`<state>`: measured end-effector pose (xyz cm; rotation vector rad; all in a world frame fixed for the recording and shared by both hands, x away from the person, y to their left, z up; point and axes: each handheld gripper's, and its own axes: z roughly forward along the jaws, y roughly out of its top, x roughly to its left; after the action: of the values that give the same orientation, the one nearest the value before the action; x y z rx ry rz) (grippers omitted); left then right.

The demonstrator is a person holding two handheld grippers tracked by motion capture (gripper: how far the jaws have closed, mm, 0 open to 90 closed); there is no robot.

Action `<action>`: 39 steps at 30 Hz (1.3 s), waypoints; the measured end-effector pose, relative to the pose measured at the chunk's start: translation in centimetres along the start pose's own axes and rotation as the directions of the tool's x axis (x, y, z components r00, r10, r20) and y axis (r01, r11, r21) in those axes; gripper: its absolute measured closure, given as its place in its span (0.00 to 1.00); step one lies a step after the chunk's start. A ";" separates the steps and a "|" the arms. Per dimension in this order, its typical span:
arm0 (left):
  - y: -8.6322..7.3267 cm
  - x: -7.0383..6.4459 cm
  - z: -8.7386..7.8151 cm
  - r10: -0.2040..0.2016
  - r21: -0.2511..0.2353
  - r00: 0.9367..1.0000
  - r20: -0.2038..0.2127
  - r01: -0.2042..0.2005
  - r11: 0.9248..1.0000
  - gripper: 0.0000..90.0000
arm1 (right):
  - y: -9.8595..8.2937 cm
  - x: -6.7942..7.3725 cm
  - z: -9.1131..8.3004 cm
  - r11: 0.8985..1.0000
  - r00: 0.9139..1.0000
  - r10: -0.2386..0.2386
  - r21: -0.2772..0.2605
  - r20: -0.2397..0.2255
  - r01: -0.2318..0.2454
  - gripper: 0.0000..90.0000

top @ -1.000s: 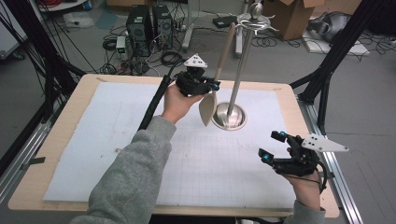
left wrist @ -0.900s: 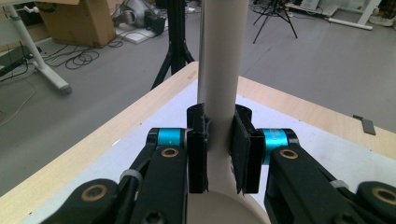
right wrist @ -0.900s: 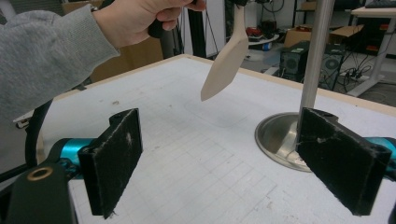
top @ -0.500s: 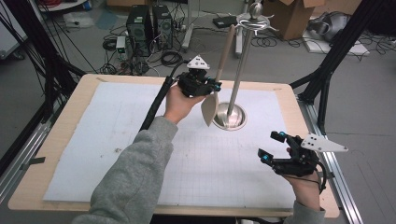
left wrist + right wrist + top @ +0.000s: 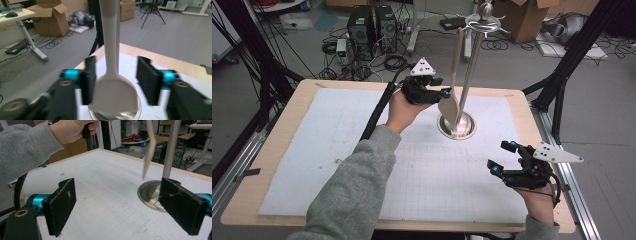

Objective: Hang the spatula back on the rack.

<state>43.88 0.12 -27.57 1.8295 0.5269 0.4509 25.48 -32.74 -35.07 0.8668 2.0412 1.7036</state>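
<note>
1. My left gripper (image 5: 443,93) has its jaws apart, one each side of the blade of a pale spatula (image 5: 113,96); the blade sits close to one jaw, but the blur does not let me tell whether it touches.
2. The spatula hangs upright (handle up, blade down) from the top of a metal stand (image 5: 469,70), its pole just behind the blade.
3. The stand's round base (image 5: 457,127) sits on the white gridded mat (image 5: 337,145), just below and beyond my left gripper.
4. My right gripper (image 5: 502,157) hovers with jaws wide, holding nothing, well apart from the left and nearer me.
5. Ahead of it lie the base and the hanging spatula.
6. Past the wooden table (image 5: 522,102): cardboard boxes (image 5: 47,18), cables on the floor.
</note>
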 end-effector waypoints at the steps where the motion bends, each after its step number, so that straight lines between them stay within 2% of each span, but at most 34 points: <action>1: 0.0 0.1 -0.1 0.001 0.006 1.000 -0.004 -0.001 1.000 0.44 | 0.0 0.0 0.0 1.000 1.000 0.003 0.002 -0.001 -0.003 0.15; 2: -0.1 0.2 -0.2 0.004 0.011 1.000 -0.011 -0.004 1.000 0.40 | 0.0 0.0 0.0 1.000 1.000 0.003 0.002 0.001 -0.003 0.15; 4: -0.2 0.4 -0.4 -0.020 0.033 1.000 -0.024 0.021 0.999 0.29 | 0.0 0.0 0.1 1.000 1.000 -0.002 0.003 -0.001 0.002 0.15; 7: -0.4 0.9 -0.8 -0.066 0.050 0.998 -0.007 0.066 0.997 0.19 | 0.0 0.0 0.1 1.000 1.000 -0.002 0.002 -0.001 0.002 0.15; 12: -1.3 1.2 -1.8 -0.081 0.043 0.997 -0.008 0.081 0.996 0.14 | 0.0 0.1 0.2 1.000 1.000 -0.001 0.006 -0.003 0.001 0.15; 15: -1.9 1.5 -2.5 -0.084 0.049 0.996 -0.026 0.085 0.995 0.10 | 0.1 0.1 0.3 1.000 1.000 -0.006 0.007 -0.001 0.006 0.15; 24: -2.9 1.9 -5.6 -0.107 0.006 0.994 -0.026 0.107 0.994 0.08 | 0.3 0.1 -0.1 1.000 1.000 -0.007 -0.008 0.012 0.007 0.15; 28: -3.2 2.0 -7.3 -0.096 -0.029 0.995 -0.030 0.095 0.995 0.08 | 0.3 -0.1 -0.2 1.000 1.000 -0.007 -0.026 0.021 0.008 0.15; 39: -5.3 3.5 -11.6 -0.115 -0.066 0.989 -0.087 0.110 0.992 0.08 | 0.5 -0.6 -0.1 0.999 0.999 0.007 -0.053 0.035 -0.005 0.15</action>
<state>39.74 12.60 -28.95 1.7169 0.6682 0.4700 26.03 -33.15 -34.70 0.8798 1.9636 1.7255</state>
